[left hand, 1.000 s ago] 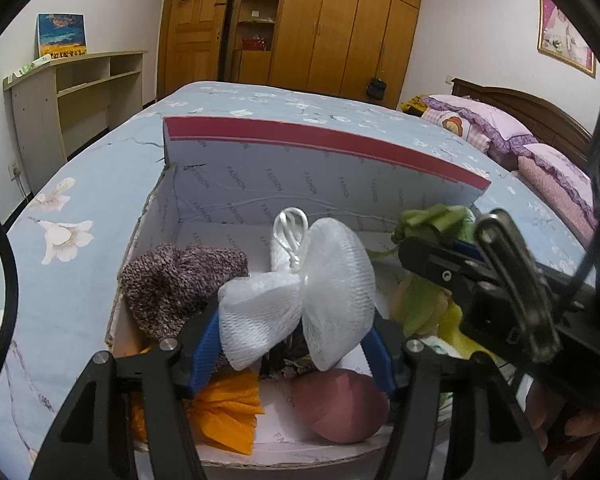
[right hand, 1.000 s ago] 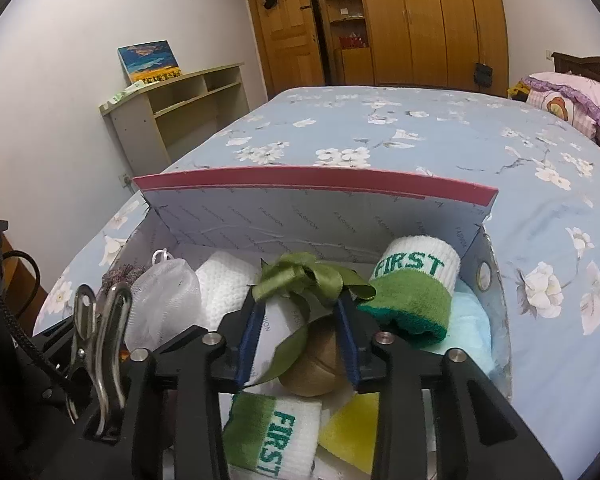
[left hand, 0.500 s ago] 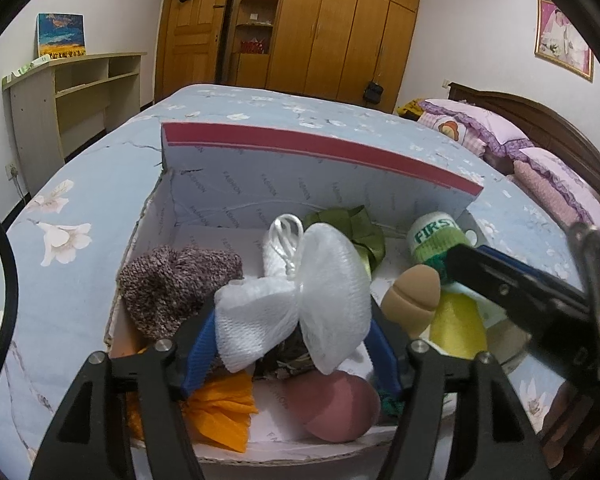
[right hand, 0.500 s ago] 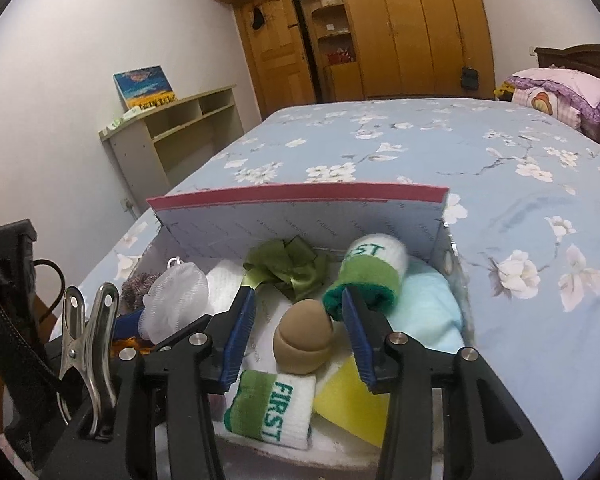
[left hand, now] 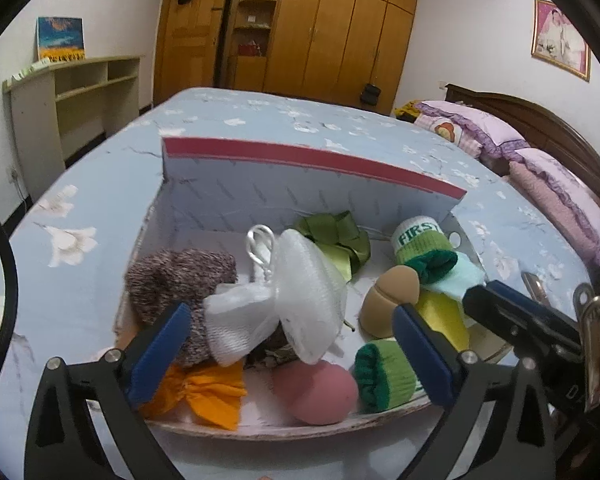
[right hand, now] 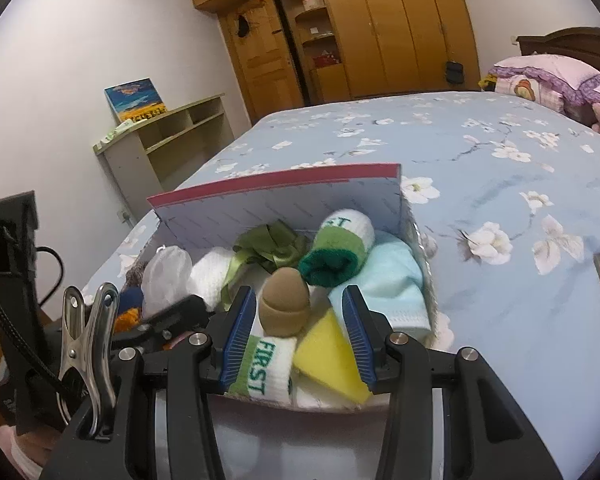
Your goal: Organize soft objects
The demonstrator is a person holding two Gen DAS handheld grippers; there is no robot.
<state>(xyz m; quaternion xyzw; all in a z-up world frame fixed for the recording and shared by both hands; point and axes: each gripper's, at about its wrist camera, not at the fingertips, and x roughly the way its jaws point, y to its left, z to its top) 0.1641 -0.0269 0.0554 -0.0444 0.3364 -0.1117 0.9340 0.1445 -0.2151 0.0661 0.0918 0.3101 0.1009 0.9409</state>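
A white box with a red rim [left hand: 312,158] sits on the bed and holds soft things. My left gripper [left hand: 288,348] is open above the box's near edge; the white mesh bath puff [left hand: 296,300] lies free between its fingers beside the brown knit hat [left hand: 172,276]. My right gripper [right hand: 298,340] is open and empty at the box's near right, over a tan sponge [right hand: 284,304], yellow sponge [right hand: 328,356] and "FIRST" wristband [right hand: 268,372]. The green ribbon bow [right hand: 272,246] lies in the box by the back wall. It also shows in the left wrist view [left hand: 336,240].
The box also holds a pink sponge [left hand: 320,392], orange bow [left hand: 208,392], second wristband [left hand: 420,244] and pale blue cloth [right hand: 396,280]. Pillows [left hand: 500,136] and headboard stand at the right, a shelf unit [left hand: 72,88] at the left, wardrobes [left hand: 320,28] behind.
My right gripper opened, left the green ribbon bow in the box and drew back to the right. My left gripper opened off the mesh puff, which now rests in the box.
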